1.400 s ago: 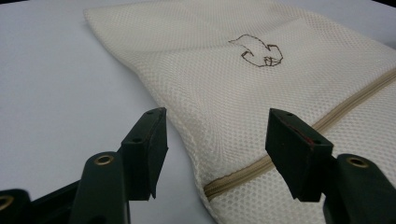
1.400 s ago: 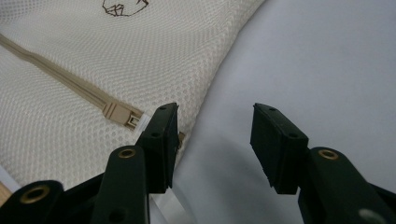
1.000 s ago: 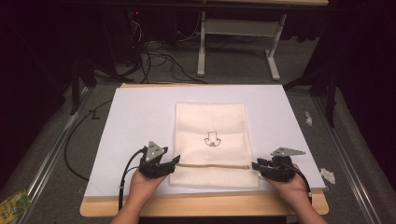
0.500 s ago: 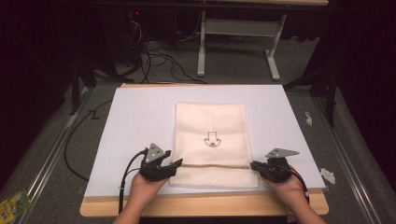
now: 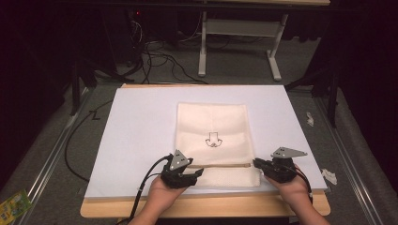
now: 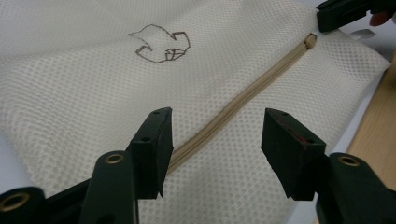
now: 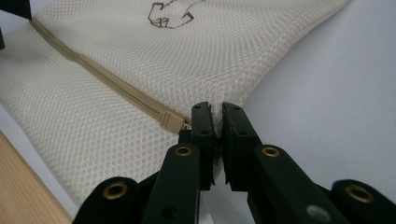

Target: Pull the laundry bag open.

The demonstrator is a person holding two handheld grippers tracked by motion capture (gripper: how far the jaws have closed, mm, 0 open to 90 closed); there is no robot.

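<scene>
White table top, mesh bag edge pinched by right gripper, left gripper fingers spread over zipper

Two black grippers — left gripper, right gripper — grey three-cornered top plates, brass-ringed screw holes (black trailing cables).

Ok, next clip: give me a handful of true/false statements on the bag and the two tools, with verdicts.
1. The right tool is shut on the edge of the mesh bag. True.
2. The left tool is clamped on the zipper. False: its jaws stand open, one on each side of the zipper.
3. The zipper pull sits at the end by the right tool. True.
4. The bag is plain, with no mark. False: it bears a small outline drawing.
5. The bag lies on a white sheet. True.
</scene>
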